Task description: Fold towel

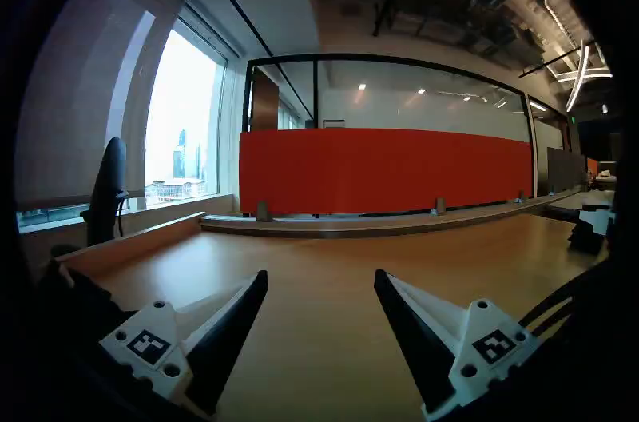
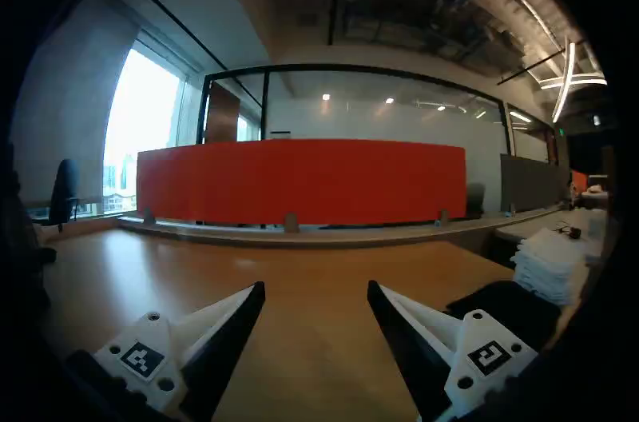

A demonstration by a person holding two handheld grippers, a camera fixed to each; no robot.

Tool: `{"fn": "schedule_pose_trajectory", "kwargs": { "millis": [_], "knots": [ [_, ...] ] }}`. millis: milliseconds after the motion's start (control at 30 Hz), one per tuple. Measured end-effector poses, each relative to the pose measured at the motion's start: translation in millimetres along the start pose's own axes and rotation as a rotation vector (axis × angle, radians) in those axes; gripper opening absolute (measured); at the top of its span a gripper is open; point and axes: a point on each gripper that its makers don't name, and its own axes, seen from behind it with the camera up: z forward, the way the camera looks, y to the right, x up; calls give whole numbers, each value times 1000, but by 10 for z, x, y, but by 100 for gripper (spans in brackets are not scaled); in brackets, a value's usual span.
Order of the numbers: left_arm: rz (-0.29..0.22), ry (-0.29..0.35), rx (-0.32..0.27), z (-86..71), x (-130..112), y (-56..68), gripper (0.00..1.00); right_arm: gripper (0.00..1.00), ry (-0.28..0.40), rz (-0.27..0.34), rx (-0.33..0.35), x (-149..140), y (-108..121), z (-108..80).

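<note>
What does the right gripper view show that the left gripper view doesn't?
Right gripper view: stack of folded white towels beside a black cloth-like heap. Left gripper view: black cables curving past one finger; a white-over-black shape at its edge, too small to identify. Both: left gripper and right gripper open, wooden tabletop, red partition panel, black office chair.

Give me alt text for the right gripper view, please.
The right gripper is open and empty above a wooden table. A stack of folded white towels sits at the far right, a dark item in front of it; a red partition runs behind.
</note>
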Motion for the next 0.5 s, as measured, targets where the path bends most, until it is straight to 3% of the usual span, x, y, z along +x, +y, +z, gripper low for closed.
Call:
{"fn": "schedule_pose_trajectory", "kwargs": {
  "millis": [500],
  "knots": [
    [0, -1, 0, -7, 9, 2, 99, 99, 0, 0, -1, -7, 5, 2]
  ]
}}
